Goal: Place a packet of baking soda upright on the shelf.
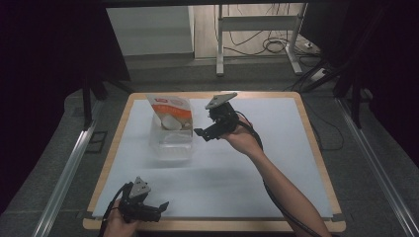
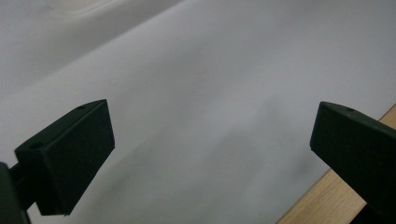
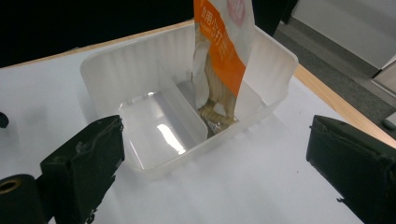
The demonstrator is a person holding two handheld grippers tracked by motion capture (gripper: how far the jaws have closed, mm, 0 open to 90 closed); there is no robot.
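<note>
A clear plastic bin [image 1: 170, 140] [image 3: 116, 70] with a divider stands at the table's back left. An orange and white snack bag [image 1: 171, 113] [image 3: 224, 51] stands upright in its far compartment; the near compartment holds nothing. My right gripper [image 1: 201, 134] [image 3: 215, 172] hovers just right of the bin, open, its jaws wide apart and pointing at it, nothing between them. My left gripper [image 1: 162, 207] [image 2: 212, 158] rests low at the table's front left edge, open and holding nothing, over bare white surface.
The table [image 1: 276, 143] has a white top with a wooden rim [image 2: 327, 196]. Beyond its far edge stand a metal frame [image 1: 257, 29] and loose cables [image 1: 276, 47] on the floor. Dark curtains flank both sides.
</note>
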